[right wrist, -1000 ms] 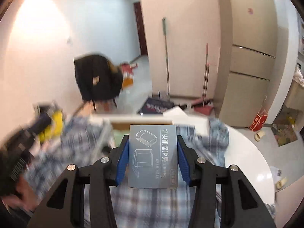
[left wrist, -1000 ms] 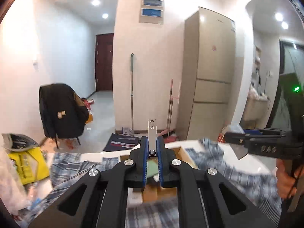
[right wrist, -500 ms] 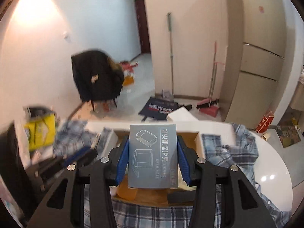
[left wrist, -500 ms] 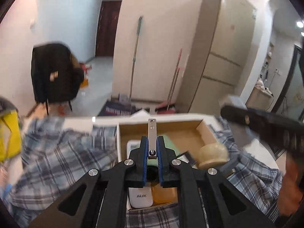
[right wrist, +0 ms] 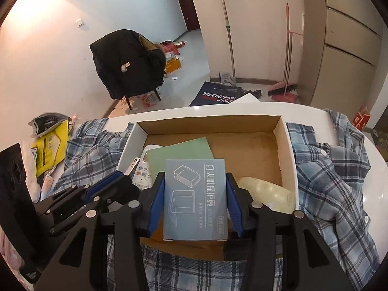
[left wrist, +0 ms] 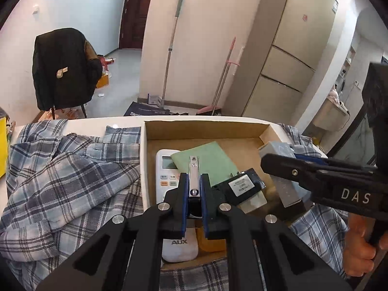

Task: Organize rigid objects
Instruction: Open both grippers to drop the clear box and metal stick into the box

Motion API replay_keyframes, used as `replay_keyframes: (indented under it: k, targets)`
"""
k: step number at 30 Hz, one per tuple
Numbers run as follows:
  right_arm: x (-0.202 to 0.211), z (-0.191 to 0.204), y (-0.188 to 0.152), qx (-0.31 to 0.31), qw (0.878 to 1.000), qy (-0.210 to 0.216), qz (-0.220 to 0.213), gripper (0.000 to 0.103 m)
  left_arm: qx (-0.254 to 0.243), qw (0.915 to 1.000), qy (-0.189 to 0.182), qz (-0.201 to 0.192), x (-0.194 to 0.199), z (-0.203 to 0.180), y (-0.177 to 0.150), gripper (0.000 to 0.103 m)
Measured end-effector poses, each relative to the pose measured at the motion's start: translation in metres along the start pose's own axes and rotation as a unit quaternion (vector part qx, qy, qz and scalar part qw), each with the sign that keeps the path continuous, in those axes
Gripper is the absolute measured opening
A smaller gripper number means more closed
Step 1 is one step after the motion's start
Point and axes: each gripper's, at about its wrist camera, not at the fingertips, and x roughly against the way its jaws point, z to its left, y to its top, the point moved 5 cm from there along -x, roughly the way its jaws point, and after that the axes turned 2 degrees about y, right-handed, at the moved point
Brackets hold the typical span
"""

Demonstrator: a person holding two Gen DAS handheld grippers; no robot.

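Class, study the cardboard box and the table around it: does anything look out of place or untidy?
Yes. Plaid shirts lie crumpled across the white table on both sides of the cardboard box. Inside, the green card lies askew, overlapping the white remote.

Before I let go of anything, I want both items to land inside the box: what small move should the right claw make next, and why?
Probably lower the right claw a little, then open. Its grey packet already hangs over the box, above bare cardboard between the green sheet and the tape roll, so it should drop without hitting either.
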Motion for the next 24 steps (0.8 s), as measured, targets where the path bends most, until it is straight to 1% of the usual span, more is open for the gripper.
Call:
replay_keyframes:
  k: [2, 4, 5, 6, 9, 12, 13, 14, 15, 16, 17, 18, 20, 21, 22, 24]
  targets:
    - [-0.003, 0.000, -0.001, 0.003, 1.000, 0.005, 0.005, 0.046, 0.010, 0.9999, -0.011, 0.003, -0.001, 0.003, 0.000, 0.010]
    - [-0.007, 0.002, -0.002, 0.009, 1.000, 0.006, 0.009, 0.046, 0.031, 0.9987, -0.035, 0.021, -0.008, 0.008, -0.003, 0.010]
    - [-0.008, 0.003, -0.003, 0.011, 1.000, 0.006, 0.011, 0.046, 0.036, 0.9982, -0.040, 0.025, -0.009, 0.010, -0.003, 0.011]
    - [-0.009, 0.005, -0.003, 0.013, 1.000, 0.006, 0.013, 0.046, 0.039, 0.9980, -0.040, 0.029, -0.011, 0.010, -0.004, 0.011]
    - [-0.012, 0.005, -0.005, 0.011, 1.000, 0.008, 0.013, 0.046, 0.036, 0.9986, -0.021, 0.031, -0.013, 0.011, -0.004, 0.011]
    - [-0.015, 0.005, -0.005, 0.007, 1.000, 0.016, 0.007, 0.046, 0.045, 0.9981, -0.027, 0.031, -0.009, 0.012, -0.002, 0.011]
    - [-0.017, 0.005, -0.005, 0.009, 1.000, 0.018, 0.000, 0.046, 0.048, 0.9980, -0.029, 0.030, -0.007, 0.011, -0.001, 0.014]
    - [-0.021, 0.004, -0.004, 0.011, 1.000, 0.018, -0.005, 0.046, 0.054, 0.9976, -0.035, 0.025, -0.004, 0.012, 0.000, 0.026]
    - [-0.024, 0.004, -0.004, 0.011, 1.000, 0.015, -0.006, 0.046, 0.060, 0.9972, -0.040, 0.020, -0.001, 0.014, 0.000, 0.049]
    - [-0.028, 0.004, -0.005, 0.009, 1.000, 0.016, -0.003, 0.046, 0.066, 0.9968, -0.044, 0.009, 0.003, 0.017, 0.002, 0.061]
    - [-0.029, 0.004, -0.006, 0.013, 1.000, 0.015, -0.004, 0.046, 0.072, 0.9965, -0.044, -0.005, 0.007, 0.020, 0.003, 0.080]
    - [-0.028, 0.006, -0.005, 0.021, 1.000, 0.011, -0.011, 0.047, 0.075, 0.9962, -0.038, -0.020, 0.012, 0.022, 0.006, 0.083]
    - [-0.026, 0.009, -0.004, 0.027, 0.999, 0.012, -0.019, 0.055, 0.078, 0.9960, -0.035, -0.027, 0.019, 0.026, 0.009, 0.083]
    - [-0.025, 0.008, -0.003, 0.026, 0.999, 0.012, -0.024, 0.066, 0.080, 0.9957, -0.034, -0.030, 0.021, 0.027, 0.011, 0.083]
    - [-0.022, 0.007, -0.002, 0.024, 0.999, 0.011, -0.031, 0.068, 0.083, 0.9954, -0.031, -0.036, 0.024, 0.029, 0.012, 0.083]
    - [-0.014, 0.004, 0.002, 0.017, 0.999, 0.010, -0.047, 0.068, 0.087, 0.9949, -0.016, -0.048, 0.033, 0.032, 0.016, 0.083]
